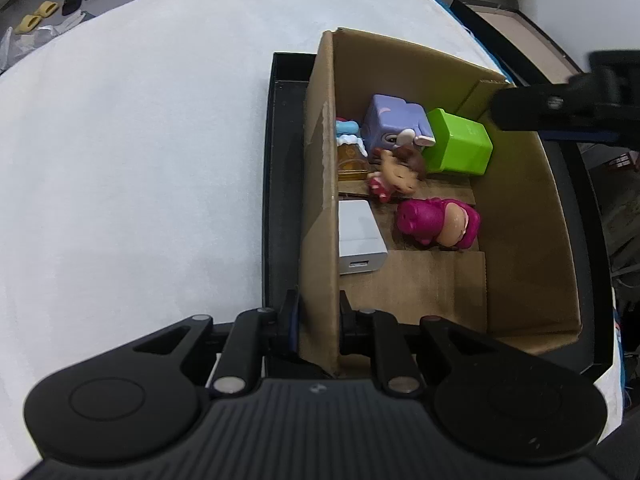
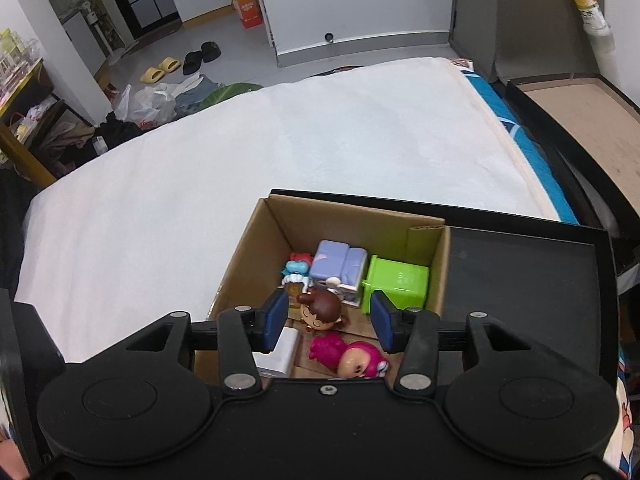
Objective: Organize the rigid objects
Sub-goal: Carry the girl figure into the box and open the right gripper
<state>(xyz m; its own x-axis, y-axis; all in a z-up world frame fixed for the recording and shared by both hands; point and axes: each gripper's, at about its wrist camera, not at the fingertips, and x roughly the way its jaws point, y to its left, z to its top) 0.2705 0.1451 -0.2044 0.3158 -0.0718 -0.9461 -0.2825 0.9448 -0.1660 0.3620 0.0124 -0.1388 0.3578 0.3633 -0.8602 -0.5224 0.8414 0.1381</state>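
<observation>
Six small things lie in our cardboard box [image 1: 520, 208]: a white charger block [image 1: 360, 236] against the left wall, a magenta pig-like figurine [image 1: 438, 222] on its side in the middle, a brown-haired doll figurine [image 1: 400, 172] just beyond it, a purple cube toy [image 1: 396, 124] and a green toy bin [image 1: 456, 144] side by side at the far end, and a small blue-and-amber figure [image 1: 350, 148] in the far left corner. The box sits in a black tray [image 1: 280, 184] on the white bed [image 1: 140, 140]. Our left claw [image 1: 319, 320] is clamped on the box's left wall, one finger inside, one outside. Our right claw [image 2: 330, 322] hangs spread apart above the box, gripping nothing, with the doll figurine seen between its blue pads [image 2: 276, 318].
</observation>
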